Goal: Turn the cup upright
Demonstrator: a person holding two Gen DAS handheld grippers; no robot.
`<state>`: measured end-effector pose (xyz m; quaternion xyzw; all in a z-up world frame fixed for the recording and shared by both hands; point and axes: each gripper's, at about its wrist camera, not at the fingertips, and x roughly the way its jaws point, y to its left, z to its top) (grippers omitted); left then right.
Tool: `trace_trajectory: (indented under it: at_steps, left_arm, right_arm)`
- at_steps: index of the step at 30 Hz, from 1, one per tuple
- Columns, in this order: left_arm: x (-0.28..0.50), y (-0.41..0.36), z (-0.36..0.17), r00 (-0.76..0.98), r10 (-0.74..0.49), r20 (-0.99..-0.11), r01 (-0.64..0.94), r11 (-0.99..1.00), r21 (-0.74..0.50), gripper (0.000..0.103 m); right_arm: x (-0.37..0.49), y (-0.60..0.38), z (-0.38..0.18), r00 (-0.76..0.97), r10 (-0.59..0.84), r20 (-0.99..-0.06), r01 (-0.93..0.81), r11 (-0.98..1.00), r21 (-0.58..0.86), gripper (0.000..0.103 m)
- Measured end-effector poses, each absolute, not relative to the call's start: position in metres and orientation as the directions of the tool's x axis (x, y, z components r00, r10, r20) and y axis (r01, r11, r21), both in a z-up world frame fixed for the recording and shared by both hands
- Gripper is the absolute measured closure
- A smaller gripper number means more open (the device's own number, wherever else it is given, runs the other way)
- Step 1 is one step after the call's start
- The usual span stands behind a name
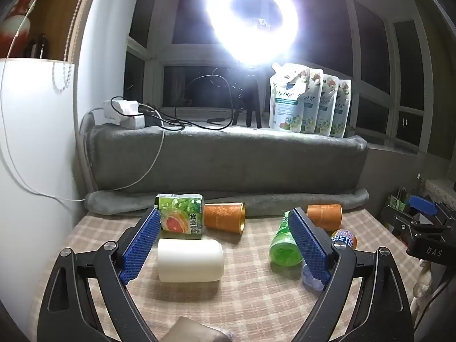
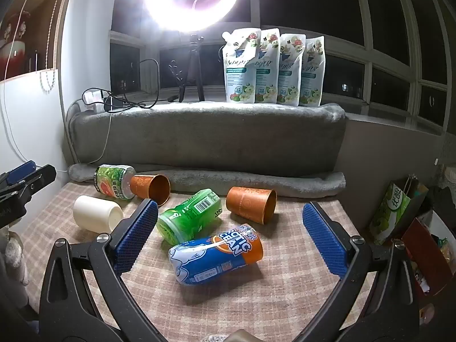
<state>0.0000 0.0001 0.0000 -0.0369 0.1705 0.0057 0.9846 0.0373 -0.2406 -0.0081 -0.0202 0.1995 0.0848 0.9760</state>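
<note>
Several cups lie on their sides on the checked tablecloth (image 1: pixel 242 299). A white cup (image 1: pixel 190 260) lies between my left gripper's (image 1: pixel 225 245) open blue pads; it also shows in the right wrist view (image 2: pixel 97 213). Two orange cups (image 1: pixel 225 217) (image 1: pixel 325 216) lie further back, also seen from the right wrist (image 2: pixel 151 188) (image 2: pixel 252 203). A green cup (image 2: pixel 189 215) and a blue-orange cup (image 2: pixel 216 253) lie ahead of my open, empty right gripper (image 2: pixel 230 228). A grapefruit-print cup (image 1: pixel 181 216) lies at the back left.
A grey blanket-covered ledge (image 1: pixel 228 156) rises behind the table, with a ring light (image 1: pixel 250 22), power strip (image 1: pixel 122 114) and several detergent pouches (image 1: pixel 307 99). A white wall (image 1: pixel 34 156) stands at the left. Bags and boxes (image 2: pixel 399 213) crowd the right edge.
</note>
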Motion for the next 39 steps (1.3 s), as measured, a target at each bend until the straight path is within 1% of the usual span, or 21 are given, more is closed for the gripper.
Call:
trace_trajectory:
  at_steps: [5, 13, 39]
  left_arm:
    - [0.0, 0.007, -0.002, 0.934, -0.016, -0.357, -0.02, 0.995, -0.096, 0.012]
    - [-0.002, 0.007, -0.002, 0.936, 0.011, -0.352, -0.041, 0.996, -0.079, 0.012]
    - [-0.003, 0.009, -0.005, 0.936, 0.012, -0.352, -0.042, 0.996, -0.079, 0.012]
  right_arm:
    - [0.038, -0.24, -0.009, 0.907, 0.163, -0.389, -0.178, 0.984, -0.003, 0.0]
    - [0.042, -0.23, -0.013, 0.905, 0.173, -0.389, -0.191, 0.981, -0.01, 0.0]
    - [0.043, -0.229, -0.014, 0.899, 0.184, -0.397, -0.202, 0.979, -0.005, 0.0]
